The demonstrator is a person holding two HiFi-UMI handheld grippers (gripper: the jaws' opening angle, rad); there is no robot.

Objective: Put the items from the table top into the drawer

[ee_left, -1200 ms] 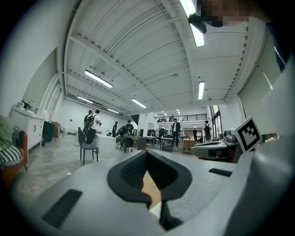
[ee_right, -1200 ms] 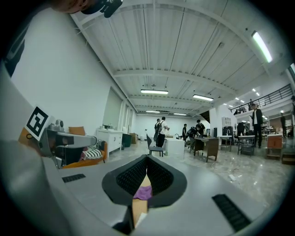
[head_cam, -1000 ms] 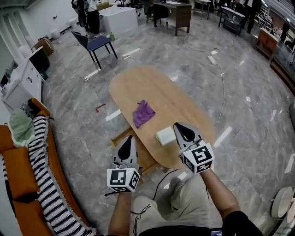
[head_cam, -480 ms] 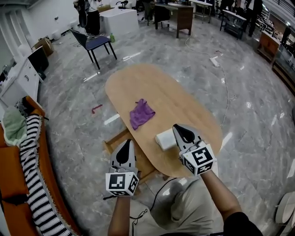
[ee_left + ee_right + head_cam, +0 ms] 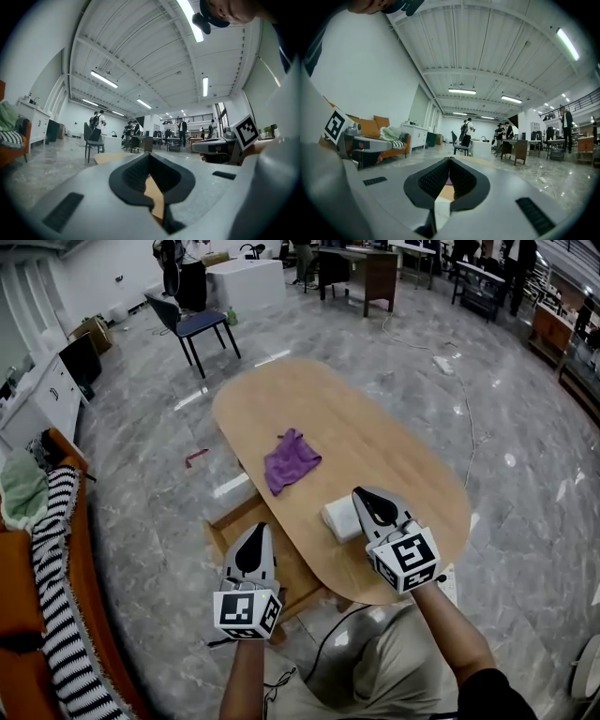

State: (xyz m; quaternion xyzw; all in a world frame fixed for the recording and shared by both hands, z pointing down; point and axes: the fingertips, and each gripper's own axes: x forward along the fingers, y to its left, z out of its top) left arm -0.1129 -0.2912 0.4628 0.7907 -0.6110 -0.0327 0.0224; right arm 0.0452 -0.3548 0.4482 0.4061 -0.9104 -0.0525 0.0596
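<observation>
A purple cloth (image 5: 291, 458) lies crumpled near the middle of the oval wooden table (image 5: 375, 427). A white box (image 5: 337, 519) sits near the table's front edge. My right gripper (image 5: 362, 494) hovers just right of the box, shut and empty. In the right gripper view the box (image 5: 441, 209) and the cloth (image 5: 448, 181) show past the shut right gripper (image 5: 449, 160). My left gripper (image 5: 255, 530) is shut and empty over the open wooden drawer (image 5: 230, 521), which sticks out from under the table's left side. In the left gripper view the left gripper (image 5: 149, 154) points level at tabletop height.
An orange sofa (image 5: 19, 596) with a striped throw stands at the left. A blue chair (image 5: 192, 329), desks and people are at the far end of the hall. A cable (image 5: 328, 638) runs on the marble floor near my legs.
Both grippers have come down toward the table and drawer, still shut. The cloth and the box have not moved on the table.
</observation>
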